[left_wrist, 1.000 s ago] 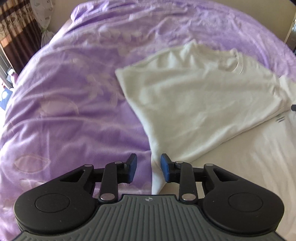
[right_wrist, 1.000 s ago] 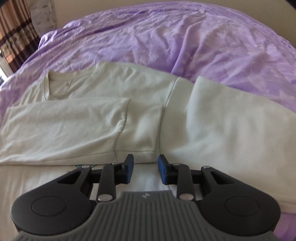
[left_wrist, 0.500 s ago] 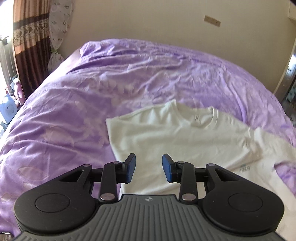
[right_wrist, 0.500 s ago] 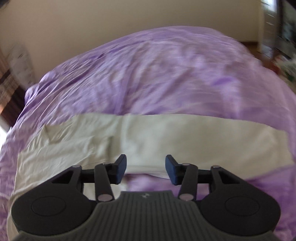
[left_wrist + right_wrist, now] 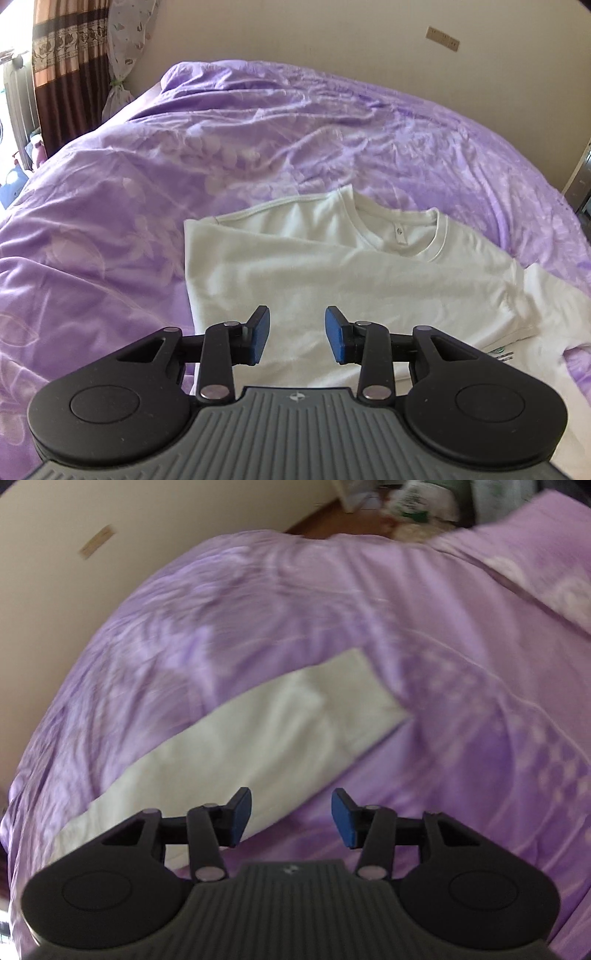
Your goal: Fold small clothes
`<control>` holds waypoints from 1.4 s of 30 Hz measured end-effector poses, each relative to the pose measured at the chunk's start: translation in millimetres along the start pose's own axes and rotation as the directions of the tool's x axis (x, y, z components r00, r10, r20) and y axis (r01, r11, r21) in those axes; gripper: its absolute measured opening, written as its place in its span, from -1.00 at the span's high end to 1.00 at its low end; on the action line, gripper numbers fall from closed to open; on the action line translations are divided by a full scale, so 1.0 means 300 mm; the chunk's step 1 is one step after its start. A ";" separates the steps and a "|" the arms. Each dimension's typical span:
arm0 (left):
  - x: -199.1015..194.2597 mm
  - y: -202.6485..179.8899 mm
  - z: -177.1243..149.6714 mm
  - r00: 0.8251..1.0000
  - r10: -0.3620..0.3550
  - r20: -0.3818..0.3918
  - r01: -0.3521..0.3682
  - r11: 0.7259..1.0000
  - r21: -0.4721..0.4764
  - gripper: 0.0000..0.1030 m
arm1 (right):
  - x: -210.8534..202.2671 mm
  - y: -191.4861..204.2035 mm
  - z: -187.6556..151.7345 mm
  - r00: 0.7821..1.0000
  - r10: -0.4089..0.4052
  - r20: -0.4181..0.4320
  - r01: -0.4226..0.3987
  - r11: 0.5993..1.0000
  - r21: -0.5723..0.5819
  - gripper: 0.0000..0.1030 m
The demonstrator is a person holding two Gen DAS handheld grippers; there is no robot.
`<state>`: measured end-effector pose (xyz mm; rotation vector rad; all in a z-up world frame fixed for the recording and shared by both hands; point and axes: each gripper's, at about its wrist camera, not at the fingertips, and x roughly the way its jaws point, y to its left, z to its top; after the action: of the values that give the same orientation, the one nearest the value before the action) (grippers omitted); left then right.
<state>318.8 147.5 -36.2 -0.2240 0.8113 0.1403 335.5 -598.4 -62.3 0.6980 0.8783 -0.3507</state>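
The white T-shirt point(image 5: 332, 280) lies flat on the purple bedspread point(image 5: 221, 166), its sides seemingly folded in to form a long strip, probably ready for a crosswise fold. Nearest, the left gripper point(image 5: 297, 338) hovers above it, jaws widening, nothing between them. The right gripper point(image 5: 291, 819) hangs spread and empty. Soft knit cotton, ribbed collar point(image 5: 439, 240) at the far end; beyond, glossy, wrinkled quilt.

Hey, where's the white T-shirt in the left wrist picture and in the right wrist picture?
Left wrist view: white T-shirt, centre to lower right, collar up, just beyond the open fingers.
Right wrist view: T-shirt, a blurred pale strip running lower left to centre.
Shared landmark: the purple bedspread under it.
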 end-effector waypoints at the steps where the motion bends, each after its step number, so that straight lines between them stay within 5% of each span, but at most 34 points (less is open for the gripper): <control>1: 0.012 -0.003 -0.003 1.000 0.007 -0.006 -0.007 1.000 0.004 0.16 | 0.018 -0.023 0.008 1.000 -0.003 0.004 0.002 1.000 0.023 0.12; 7: 0.069 0.002 -0.006 0.998 0.045 -0.037 -0.044 0.999 0.017 0.16 | 0.133 -0.134 0.068 0.999 -0.028 0.047 0.020 0.988 0.154 0.16; 11: 0.090 0.013 0.002 0.997 0.068 -0.043 -0.067 0.998 0.019 0.16 | 0.180 -0.194 0.111 0.996 -0.042 0.076 0.025 0.976 0.216 0.44; 12: 0.092 0.016 0.006 0.996 0.071 -0.045 -0.070 0.997 0.017 0.16 | 0.183 -0.200 0.118 0.995 -0.044 0.084 0.025 0.975 0.221 0.67; 14: 0.087 0.020 0.011 0.996 0.070 -0.046 -0.069 0.997 0.016 0.16 | 0.182 -0.184 0.135 0.994 -0.060 0.095 0.040 0.980 0.193 0.89; 17: 0.062 0.030 0.020 0.997 0.062 -0.043 -0.062 0.998 0.014 0.16 | 0.133 -0.097 0.150 0.987 -0.075 0.138 0.064 0.994 0.085 0.95; 25: -0.067 0.092 0.046 0.999 0.044 -0.024 -0.045 0.998 -0.037 0.18 | -0.175 0.412 0.126 0.959 0.164 0.230 -0.107 0.965 -0.240 0.96; 34: -0.220 0.168 0.058 1.000 -0.022 0.012 0.022 0.998 -0.052 0.18 | -0.517 1.131 -0.132 0.865 0.478 0.150 -0.328 0.767 -0.552 0.96; 42: -0.274 0.256 0.056 0.987 -0.157 0.017 0.158 0.981 -0.109 0.18 | -0.480 1.587 -0.455 0.809 0.587 -0.037 -0.480 0.623 -0.617 0.96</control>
<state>258.6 222.9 24.0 -0.3908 0.7748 0.0367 430.5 -157.6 188.3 0.2890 0.5234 0.4139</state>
